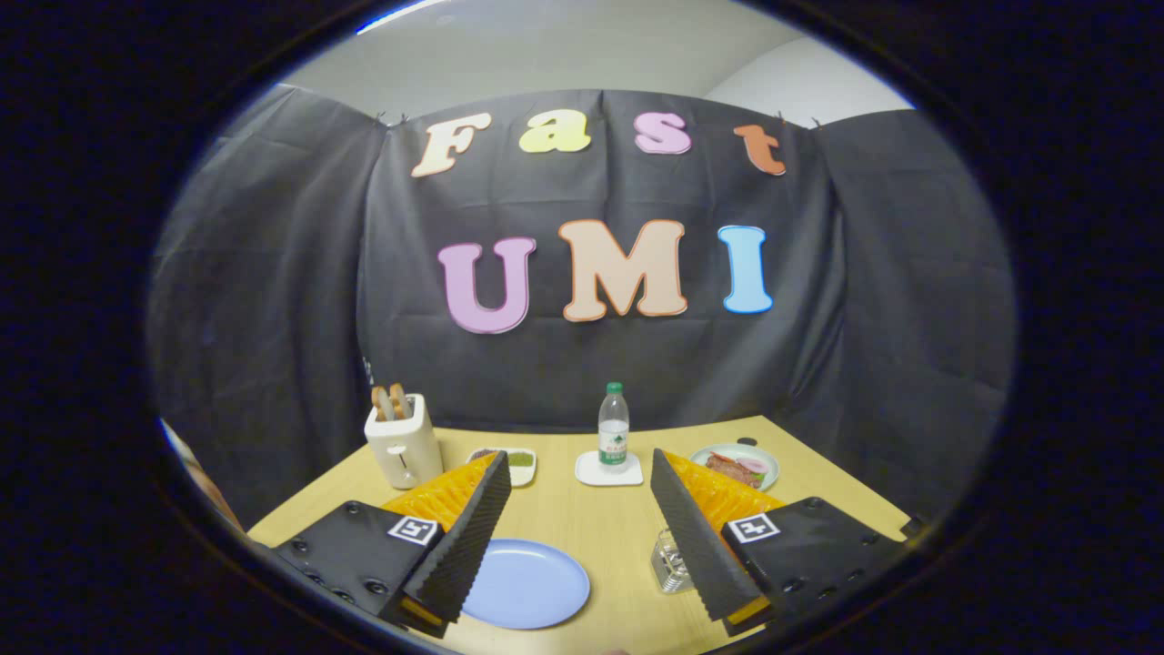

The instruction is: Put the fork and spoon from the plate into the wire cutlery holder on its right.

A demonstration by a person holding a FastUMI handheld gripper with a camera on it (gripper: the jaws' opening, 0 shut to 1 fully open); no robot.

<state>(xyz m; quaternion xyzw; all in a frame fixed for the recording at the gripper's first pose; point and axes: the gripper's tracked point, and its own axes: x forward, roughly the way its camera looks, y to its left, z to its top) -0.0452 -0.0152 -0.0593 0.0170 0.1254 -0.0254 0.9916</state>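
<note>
We see the bench point(600, 537), a light wooden top, with black cloth standing behind it. Our gripper point(575, 537) hangs above the bench with its two fingers spread wide apart, and nothing is between them. Under the left finger lies a blue plate point(532, 582); the part of it that we can see is bare, and we cannot make out a fork or spoon on it. To the right of the plate, partly behind the right finger, stands the wire cutlery holder point(671, 564); what is inside it we cannot tell. Beyond the fingers there is a white toaster point(403, 448) with bread in it, then a plate of food point(747, 465), a water bottle point(614, 426) on a white coaster point(607, 473), and a small dish point(520, 464).
</note>
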